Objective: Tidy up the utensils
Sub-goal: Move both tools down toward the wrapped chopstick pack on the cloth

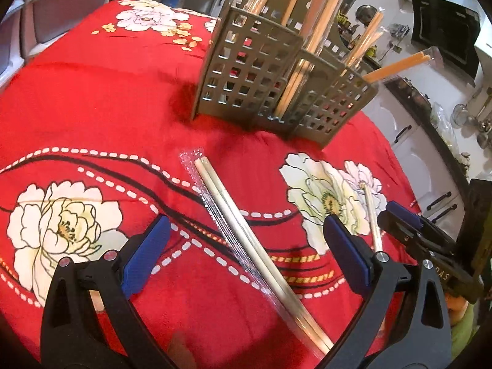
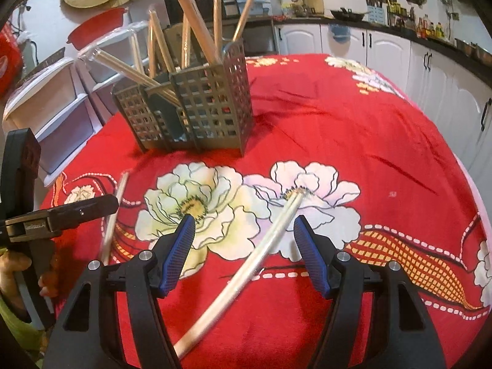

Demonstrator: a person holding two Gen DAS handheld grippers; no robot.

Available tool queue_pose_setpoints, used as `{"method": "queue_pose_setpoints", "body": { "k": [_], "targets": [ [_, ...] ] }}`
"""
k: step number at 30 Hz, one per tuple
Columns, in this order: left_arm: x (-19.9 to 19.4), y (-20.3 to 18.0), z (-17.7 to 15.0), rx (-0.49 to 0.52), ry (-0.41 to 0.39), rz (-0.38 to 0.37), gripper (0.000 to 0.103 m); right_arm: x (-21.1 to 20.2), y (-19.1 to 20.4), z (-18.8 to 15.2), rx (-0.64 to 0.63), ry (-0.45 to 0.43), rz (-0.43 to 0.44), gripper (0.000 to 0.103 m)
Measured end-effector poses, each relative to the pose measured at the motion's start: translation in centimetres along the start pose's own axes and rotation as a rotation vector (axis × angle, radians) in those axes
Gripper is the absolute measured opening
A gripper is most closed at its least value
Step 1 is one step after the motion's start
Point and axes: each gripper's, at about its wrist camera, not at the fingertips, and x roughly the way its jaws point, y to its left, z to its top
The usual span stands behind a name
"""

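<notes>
A wrapped pair of pale chopsticks lies on the red flowered tablecloth, between the fingers of my left gripper, which is open and not touching it. A second wrapped pair lies between the fingers of my right gripper, also open and clear of it. Behind them stands a grey slotted utensil caddy with several wrapped chopstick pairs leaning in it. The left wrist view shows the right gripper beside that second pair. The right wrist view shows the left gripper over the first pair.
White plastic drawers stand past the table's left edge. Kitchen cabinets and a cluttered counter run along the right. A green sleeve shows at the lower right of the left wrist view.
</notes>
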Motion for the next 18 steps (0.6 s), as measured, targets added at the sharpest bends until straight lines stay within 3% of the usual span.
{"method": "queue_pose_setpoints", "body": {
  "k": [6, 18],
  "targets": [
    [0.8, -0.1, 1.0, 0.019, 0.009, 0.048, 0.079, 1.5, -0.7, 0.0, 0.022, 0.052, -0.008, 0.064],
    [2.4, -0.2, 2.5, 0.05, -0.018, 0.121, 0.072, 4.3, -1.9, 1.8, 0.052, 0.099, -0.019, 0.063]
  ]
}}
